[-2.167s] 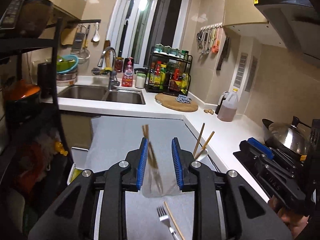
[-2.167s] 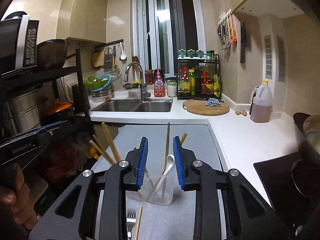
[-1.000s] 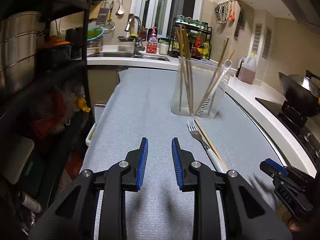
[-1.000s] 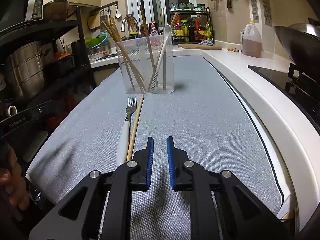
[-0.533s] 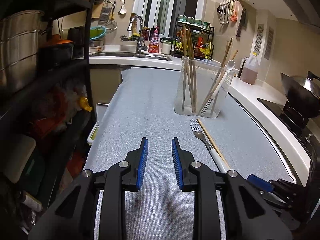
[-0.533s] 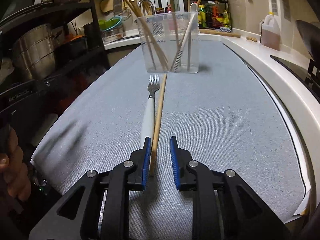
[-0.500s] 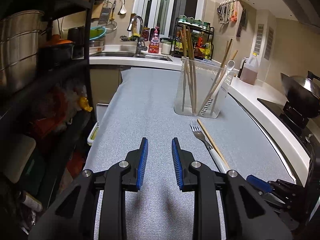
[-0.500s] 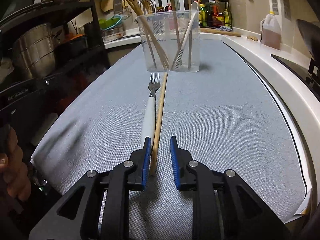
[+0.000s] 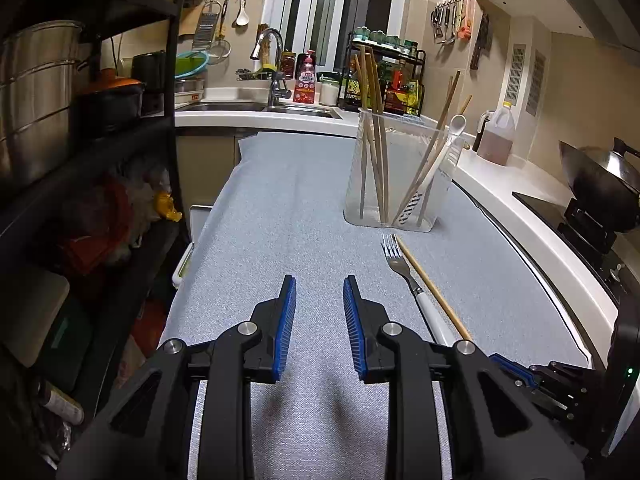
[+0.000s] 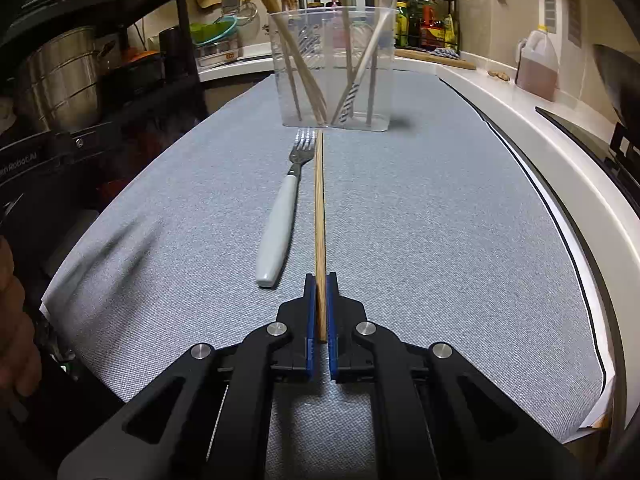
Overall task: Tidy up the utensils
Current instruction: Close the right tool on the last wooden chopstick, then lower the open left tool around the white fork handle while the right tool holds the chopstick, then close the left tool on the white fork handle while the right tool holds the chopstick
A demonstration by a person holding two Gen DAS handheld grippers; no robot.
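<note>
the grey mat (image 9: 280,216) runs long and narrow between a dark shelf rack (image 9: 120,128) on the left and the white counter edge (image 10: 560,168) on the right; bare mat lies on the left half and on the right between the utensils and the counter edge

the clear holder (image 10: 332,68) stands far along the mat, right of the centre line in the left view; inside it lean several wooden chopsticks (image 9: 376,136) and a white spoon (image 10: 372,36), tilted against its walls. just in front of it lie a fork (image 10: 280,216) with a white handle and one loose chopstick (image 10: 319,200), side by side and nearly parallel, tips toward the holder, the chopstick's far end almost at its base

the right gripper (image 10: 320,280) sits low over the near end of the mat, level and pointed straight at the holder, its blue pads closed narrow around the near end of the loose chopstick, which runs out forward between them; the fork handle ends just to its left, apart from the pads. the left gripper (image 9: 319,280) hovers higher above the mat, left of the fork, pads spread apart with nothing between them

in the left view the right gripper shows only as a dark body at the lower right corner (image 9: 560,384), and the chopstick's near end disappears behind the left gripper's frame. whether the held chopstick has lifted off the mat cannot be told. a bit of a hand (image 10: 16,320) is cut off at the left edge of the right view, and a blurred streak on the mat beside it is hard to make out
</note>
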